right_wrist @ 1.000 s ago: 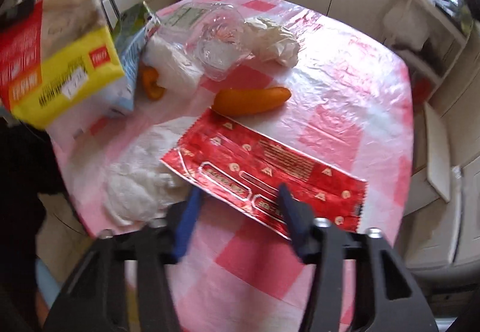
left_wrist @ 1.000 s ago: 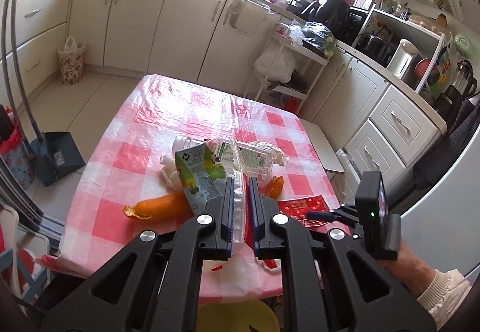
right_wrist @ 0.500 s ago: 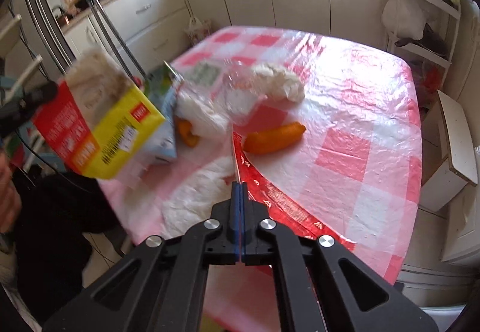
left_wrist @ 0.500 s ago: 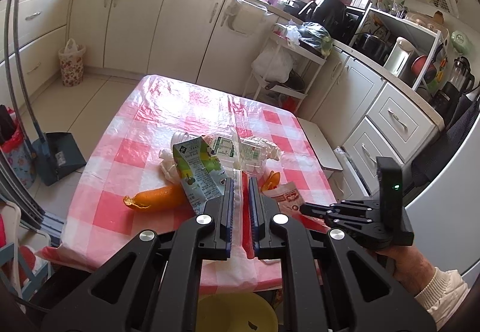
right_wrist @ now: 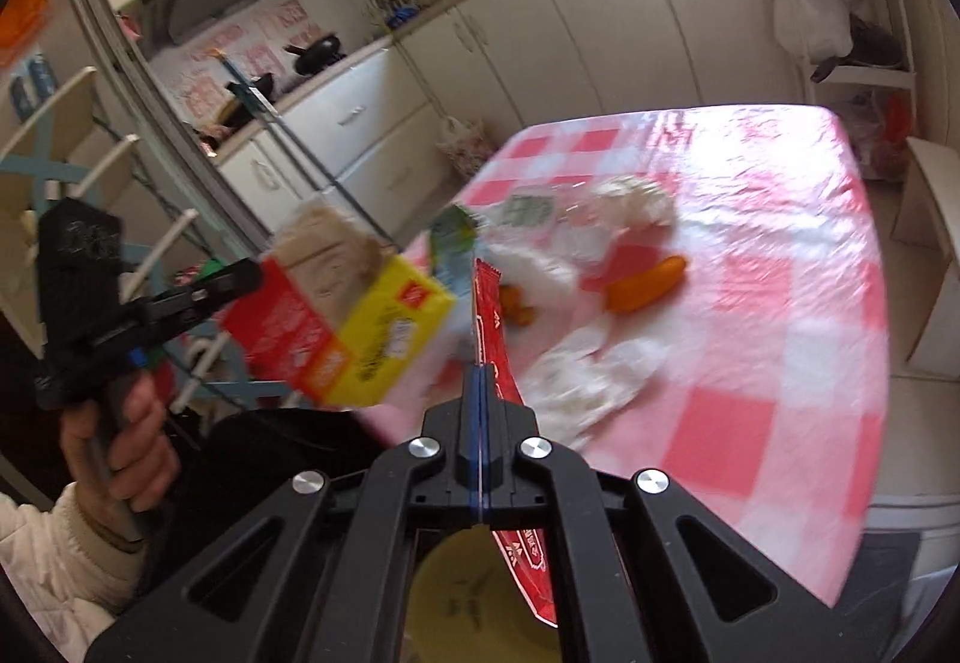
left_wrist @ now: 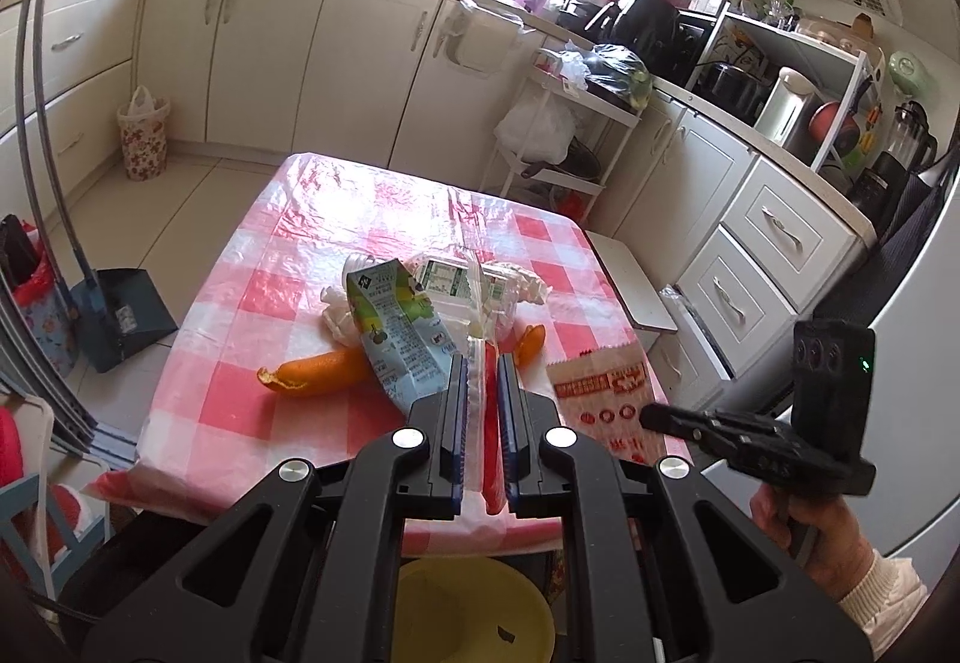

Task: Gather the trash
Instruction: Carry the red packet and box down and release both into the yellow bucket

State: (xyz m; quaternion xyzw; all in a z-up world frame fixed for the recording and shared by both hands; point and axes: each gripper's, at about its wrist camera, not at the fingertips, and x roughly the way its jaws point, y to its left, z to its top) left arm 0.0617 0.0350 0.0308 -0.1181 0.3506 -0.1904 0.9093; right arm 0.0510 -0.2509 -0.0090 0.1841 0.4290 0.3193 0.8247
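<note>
My left gripper (left_wrist: 480, 363) is shut on the thin edge of a yellow and red food package (right_wrist: 336, 315), which hangs in the air off the table's near left corner. My right gripper (right_wrist: 480, 381) is shut on a red wrapper (right_wrist: 489, 315) and holds it edge-on above the table's front edge; its pale printed side (left_wrist: 600, 387) shows in the left wrist view. A yellow bin (left_wrist: 474, 609) stands below both grippers. On the pink checked table (left_wrist: 336, 219) lie a juice carton (left_wrist: 396, 327), a clear plastic bottle (left_wrist: 456, 279), orange peels (left_wrist: 318, 372) and crumpled white tissue (right_wrist: 594, 381).
A blue dustpan (left_wrist: 120, 315) leans on the floor left of the table. A floral bin (left_wrist: 143, 132) stands by the far cabinets. A white stool (left_wrist: 630, 279) sits at the table's right side, close to the drawers (left_wrist: 768, 255).
My right gripper shut on the red wrapper, which lay flat on the table, and lifted it up and back over the front edge. My left gripper drew back a little with the package.
</note>
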